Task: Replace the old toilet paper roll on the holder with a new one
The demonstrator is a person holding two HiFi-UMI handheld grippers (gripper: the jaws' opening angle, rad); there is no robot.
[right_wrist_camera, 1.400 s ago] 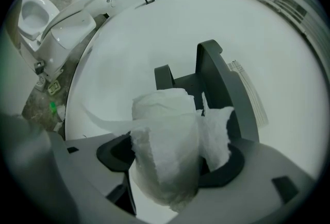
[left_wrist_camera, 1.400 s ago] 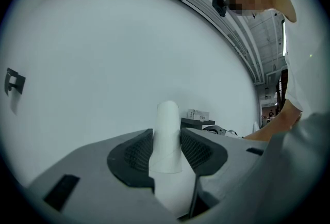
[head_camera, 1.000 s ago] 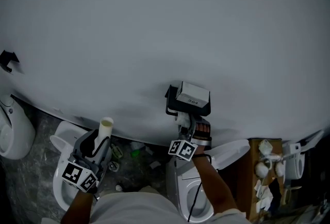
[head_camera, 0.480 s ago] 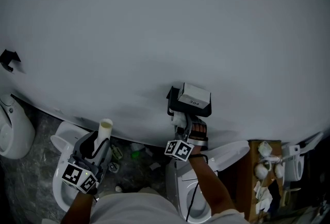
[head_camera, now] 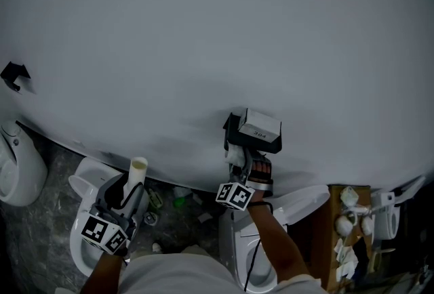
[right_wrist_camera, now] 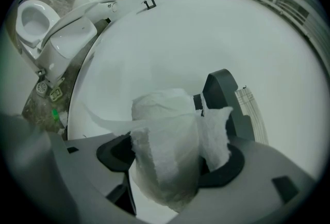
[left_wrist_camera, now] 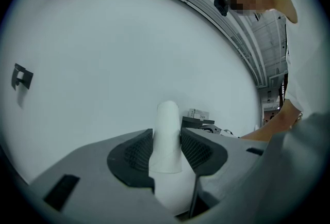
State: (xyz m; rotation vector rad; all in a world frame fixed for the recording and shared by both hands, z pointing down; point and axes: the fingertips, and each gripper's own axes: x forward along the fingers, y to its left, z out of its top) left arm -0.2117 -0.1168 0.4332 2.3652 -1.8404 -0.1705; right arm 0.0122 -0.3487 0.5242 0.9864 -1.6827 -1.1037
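Against the plain white wall, the dark wall-mounted toilet paper holder with a white boxy top sits just above the right gripper. That gripper's jaws stand wide and are clenched on a fresh white toilet paper roll with a loose torn end, each pad pressed into the soft paper. The right gripper view shows the roll held just in front of the holder's dark grey arm; whether the two touch, I cannot tell. Well apart to the left, the left gripper pinches the old bare, cream cardboard tube between its ribbed black pads. The tube stands up past the fingertips in the head view. Below both grippers, white toilet bowls stand on a grey stone floor.
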